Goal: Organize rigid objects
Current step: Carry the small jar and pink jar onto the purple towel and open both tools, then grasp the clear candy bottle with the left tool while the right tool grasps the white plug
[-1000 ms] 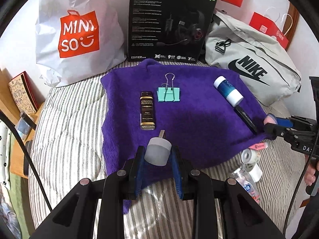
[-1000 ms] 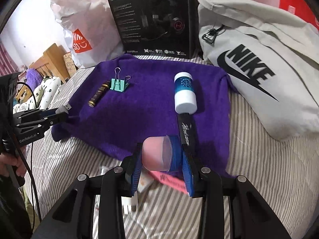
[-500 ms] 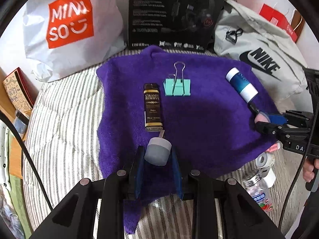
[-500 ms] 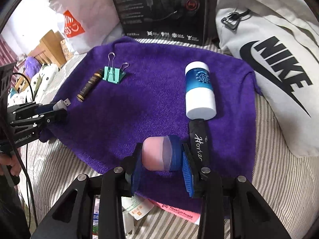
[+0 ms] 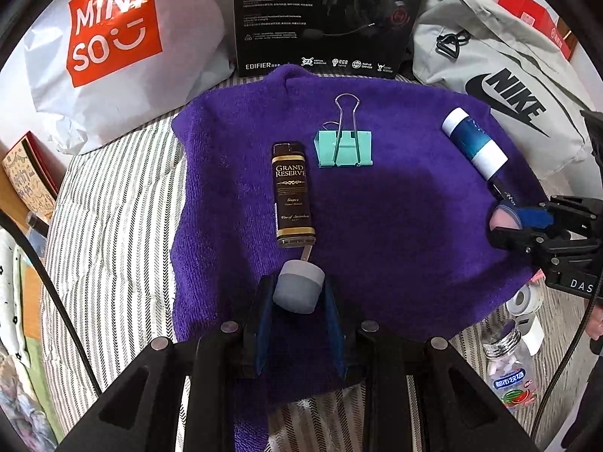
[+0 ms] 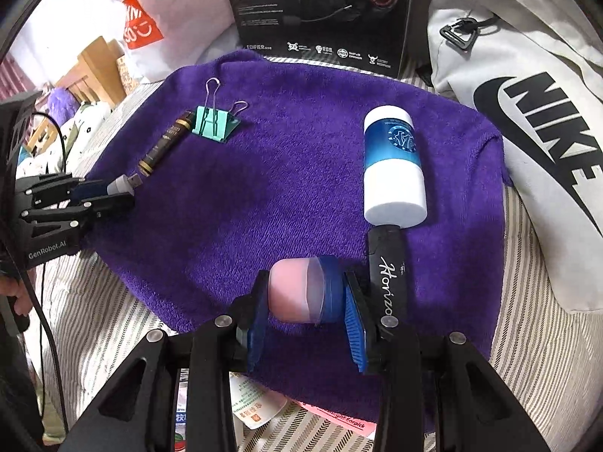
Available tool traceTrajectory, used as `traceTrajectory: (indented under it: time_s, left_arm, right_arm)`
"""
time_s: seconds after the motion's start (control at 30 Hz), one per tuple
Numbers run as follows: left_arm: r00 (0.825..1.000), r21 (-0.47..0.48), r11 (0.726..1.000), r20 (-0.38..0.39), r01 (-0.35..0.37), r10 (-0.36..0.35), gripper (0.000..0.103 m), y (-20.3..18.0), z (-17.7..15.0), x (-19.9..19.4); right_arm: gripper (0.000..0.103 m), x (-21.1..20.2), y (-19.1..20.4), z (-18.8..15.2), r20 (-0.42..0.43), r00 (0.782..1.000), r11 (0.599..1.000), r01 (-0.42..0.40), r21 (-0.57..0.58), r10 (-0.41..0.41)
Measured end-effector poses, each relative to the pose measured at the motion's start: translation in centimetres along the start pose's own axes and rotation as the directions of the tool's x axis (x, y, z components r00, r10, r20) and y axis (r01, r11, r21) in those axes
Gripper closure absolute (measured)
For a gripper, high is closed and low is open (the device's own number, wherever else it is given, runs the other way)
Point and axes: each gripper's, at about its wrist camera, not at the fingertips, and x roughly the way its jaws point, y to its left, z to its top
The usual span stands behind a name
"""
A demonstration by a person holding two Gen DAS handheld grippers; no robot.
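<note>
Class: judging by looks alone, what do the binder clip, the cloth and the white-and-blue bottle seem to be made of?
Binder clip: probably painted sheet metal, flat mint body, with thin shiny wire handles.
Cloth: soft purple terry or fleece; its ribbed, fuzzy pile shows.
Bottle: likely plastic, smooth matte white with a glossy blue printed band; the look alone cannot confirm it.

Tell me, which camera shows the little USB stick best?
The right wrist view: there the USB stick shows side-on, metal plug bare, shut in the left tongs. The left wrist view shows only its grey end and plug tip.
</note>
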Motion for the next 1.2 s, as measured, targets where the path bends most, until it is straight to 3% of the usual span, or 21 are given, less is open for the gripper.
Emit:
traceTrajectory:
  time_s: [0.3,0.57,0.63,0.73,0.93,1.2]
  left_arm:
    - [1.0,0.028,1.0,-0.022,-0.013,0.014,0.073,-0.4,0.0,0.1]
    - [0.999,0.02,1.0,-0.038,-0.024,0.024,0.062,-0.4,-0.2,-0.7]
    - [0.999,-0.007,1.0,-0.02,-0.027,0.027,0.061,-0.3,-0.3,-1.5]
    - [0.999,-0.033,0.999,0.019,-0.033,0.034,0.052,-0.3,-0.8,-3.4]
    - [0.996,-0.01,1.0,0.087,-0.021,0.022,0.052,-2.8,-2.5,-7.2]
    - [0.996,0.057,0.996,0.055,0.069,-0.072,0.052,-9.4,-5.8,-7.1]
  right_arm:
    - [0.064,0.1,0.3,-0.1,-0.017,1.0,0.998,0.003,-0.058,-0.004]
    - [0.054,-1.2,-0.4,-0.6,-0.026,1.0,1.0,-0.004,-0.019,0.004]
    - [0.053,-2.0,-0.4,-0.9,-0.017,1.0,1.0,0.007,-0.017,-0.007]
    - [0.053,-3.5,-0.4,-1.6,0.005,1.0,1.0,0.021,0.002,-0.021]
    - [0.053,-7.9,-1.1,-4.8,0.078,0.997,0.994,0.022,0.105,-0.03]
    - [0.047,-13.4,-2.1,-13.0,0.133,0.99,0.966,0.011,0.259,-0.047]
